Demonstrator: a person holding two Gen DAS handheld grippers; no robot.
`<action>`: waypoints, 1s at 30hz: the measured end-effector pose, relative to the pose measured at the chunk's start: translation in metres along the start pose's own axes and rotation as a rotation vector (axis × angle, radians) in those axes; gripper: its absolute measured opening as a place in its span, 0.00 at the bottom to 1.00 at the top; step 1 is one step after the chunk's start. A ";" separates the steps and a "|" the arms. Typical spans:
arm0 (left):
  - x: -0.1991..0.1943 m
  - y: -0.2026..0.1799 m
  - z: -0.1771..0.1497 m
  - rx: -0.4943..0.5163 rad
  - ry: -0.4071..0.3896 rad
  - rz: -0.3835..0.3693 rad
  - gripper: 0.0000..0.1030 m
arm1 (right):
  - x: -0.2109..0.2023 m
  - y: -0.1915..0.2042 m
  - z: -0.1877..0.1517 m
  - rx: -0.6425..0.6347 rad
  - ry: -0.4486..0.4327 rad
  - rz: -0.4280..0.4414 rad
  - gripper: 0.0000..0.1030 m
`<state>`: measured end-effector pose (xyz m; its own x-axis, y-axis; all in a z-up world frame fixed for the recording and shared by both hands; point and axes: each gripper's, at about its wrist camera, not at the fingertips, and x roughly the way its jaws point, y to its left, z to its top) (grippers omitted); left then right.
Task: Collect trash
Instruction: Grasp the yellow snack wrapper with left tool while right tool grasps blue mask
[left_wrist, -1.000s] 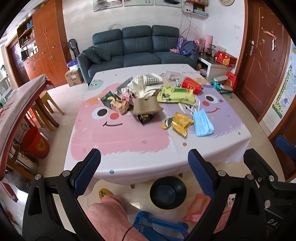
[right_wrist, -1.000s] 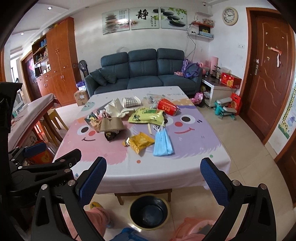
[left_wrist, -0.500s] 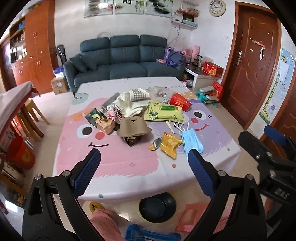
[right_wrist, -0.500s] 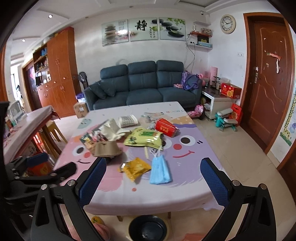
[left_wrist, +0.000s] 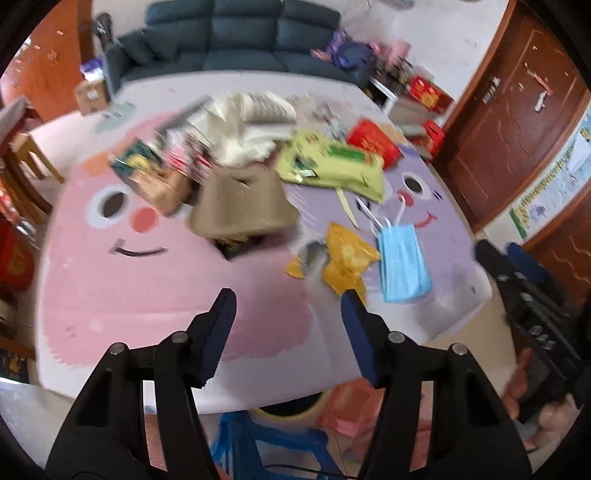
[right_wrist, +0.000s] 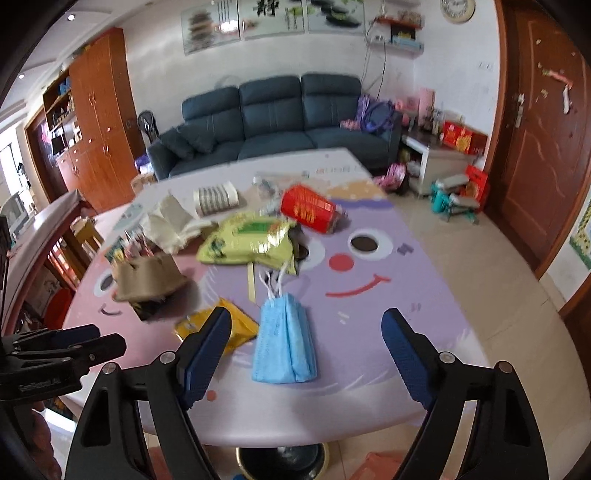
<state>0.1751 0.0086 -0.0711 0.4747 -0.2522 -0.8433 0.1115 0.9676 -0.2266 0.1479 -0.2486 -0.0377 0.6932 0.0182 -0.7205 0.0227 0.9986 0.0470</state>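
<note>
Trash lies scattered on the round table (left_wrist: 155, 332) with its cartoon-face cloth. A blue face mask (right_wrist: 284, 339) (left_wrist: 402, 266) lies near the front edge, beside a yellow wrapper (right_wrist: 236, 328) (left_wrist: 343, 258). Behind them are a brown cardboard piece (left_wrist: 240, 199), a green packet (left_wrist: 332, 162), a red packet (left_wrist: 373, 140) and crumpled white paper (left_wrist: 236, 136). My left gripper (left_wrist: 286, 299) hovers over the pink cloth just short of the yellow wrapper, its jaws closing on nothing. My right gripper (right_wrist: 306, 314) hangs above the mask, also closing, its pads clear of it.
A black bin (right_wrist: 280, 461) stands on the floor under the table's near edge, with a blue stool (left_wrist: 266, 439) and a pink stool (left_wrist: 351, 410) beside it. A wooden table (right_wrist: 40, 236) stands left, a sofa (right_wrist: 273, 114) behind, a door (right_wrist: 539, 155) right.
Both grippers have moved forward and down toward the table, so the trash looks larger. Both pairs of jaws stand narrower than before, the left much more so.
</note>
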 end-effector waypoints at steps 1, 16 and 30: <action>0.007 -0.002 0.001 0.003 0.011 -0.006 0.55 | 0.011 0.000 -0.002 -0.002 0.021 0.004 0.83; 0.090 -0.040 0.026 0.029 0.162 -0.026 0.55 | 0.118 0.014 -0.022 -0.061 0.284 0.048 0.45; 0.120 -0.046 0.038 -0.006 0.187 -0.040 0.55 | 0.112 -0.004 -0.028 0.028 0.311 0.135 0.11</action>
<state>0.2606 -0.0656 -0.1432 0.2991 -0.2891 -0.9094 0.1217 0.9568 -0.2641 0.2051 -0.2489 -0.1375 0.4384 0.1682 -0.8829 -0.0317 0.9846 0.1718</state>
